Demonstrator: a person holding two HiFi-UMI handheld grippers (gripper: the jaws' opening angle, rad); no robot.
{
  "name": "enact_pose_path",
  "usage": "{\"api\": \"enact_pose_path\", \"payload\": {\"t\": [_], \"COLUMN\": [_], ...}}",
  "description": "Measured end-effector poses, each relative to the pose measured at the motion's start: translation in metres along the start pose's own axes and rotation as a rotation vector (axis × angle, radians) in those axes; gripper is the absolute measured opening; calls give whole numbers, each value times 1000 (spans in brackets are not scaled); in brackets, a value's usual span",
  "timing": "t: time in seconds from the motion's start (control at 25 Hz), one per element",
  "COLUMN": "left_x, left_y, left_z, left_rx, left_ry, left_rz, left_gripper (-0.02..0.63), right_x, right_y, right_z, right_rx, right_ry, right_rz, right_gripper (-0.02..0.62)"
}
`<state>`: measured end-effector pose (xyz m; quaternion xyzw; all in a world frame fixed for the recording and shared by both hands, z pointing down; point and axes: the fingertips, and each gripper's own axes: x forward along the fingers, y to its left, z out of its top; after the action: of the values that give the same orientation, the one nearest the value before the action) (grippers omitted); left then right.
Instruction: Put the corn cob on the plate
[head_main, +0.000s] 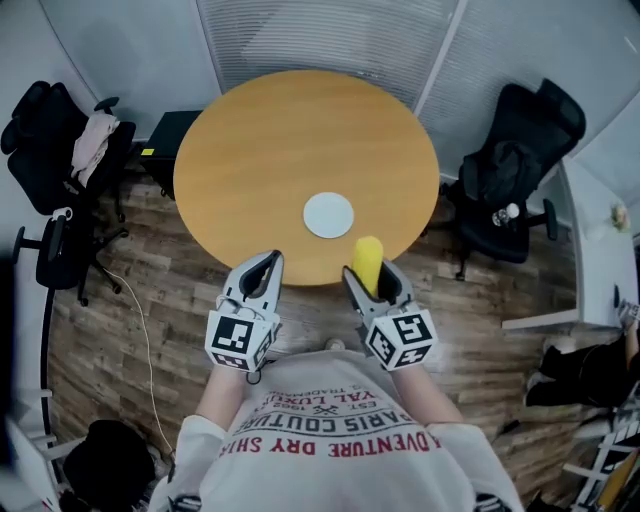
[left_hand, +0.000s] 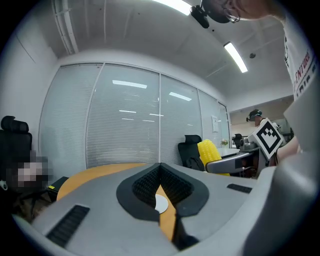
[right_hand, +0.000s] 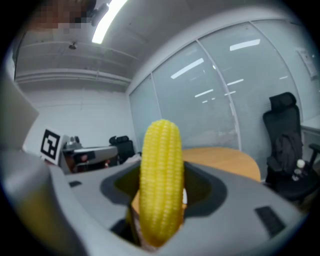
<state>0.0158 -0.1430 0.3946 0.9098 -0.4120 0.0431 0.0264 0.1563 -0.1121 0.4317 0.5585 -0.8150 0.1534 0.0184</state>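
Observation:
A yellow corn cob (head_main: 367, 262) stands upright between the jaws of my right gripper (head_main: 374, 285), which is shut on it just off the round table's near edge. In the right gripper view the corn cob (right_hand: 161, 182) fills the centre and hides most of the plate behind it. The small white plate (head_main: 328, 215) lies on the wooden table (head_main: 290, 140), a little ahead and left of the cob. My left gripper (head_main: 262, 277) is shut with nothing in it, beside the right one; through its jaws a sliver of the plate (left_hand: 161, 204) shows.
Black office chairs stand at the left (head_main: 60, 150) and at the right (head_main: 515, 170) of the table. A white desk (head_main: 590, 250) is at the far right. A cable (head_main: 145, 340) trails on the wood floor, and a black bag (head_main: 105, 465) sits at the lower left.

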Motion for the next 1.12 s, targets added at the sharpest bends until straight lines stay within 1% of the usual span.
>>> {"api": "enact_pose_path", "payload": {"t": [0.2,0.4,0.68,1.12], "left_x": [46,72,103,158], "left_y": [-16,-11,21,92], "left_z": [-6,-18,-28,-36], "left_rx": [-11,-30,-75,-106], "left_ry": [15,55,84,77], "left_rz": [54,82,100,65], "left_gripper": [34,34,34,34], "right_x": [15,37,81,166], "right_y": [-54,-82,-97,-113], "right_z": [4,3,-6,-29], "right_rx": [-1,5,34,64], "right_ry": [36,79,151,276], "right_rz": [51,74,81,46], "right_gripper": [267,267,267,267]}}
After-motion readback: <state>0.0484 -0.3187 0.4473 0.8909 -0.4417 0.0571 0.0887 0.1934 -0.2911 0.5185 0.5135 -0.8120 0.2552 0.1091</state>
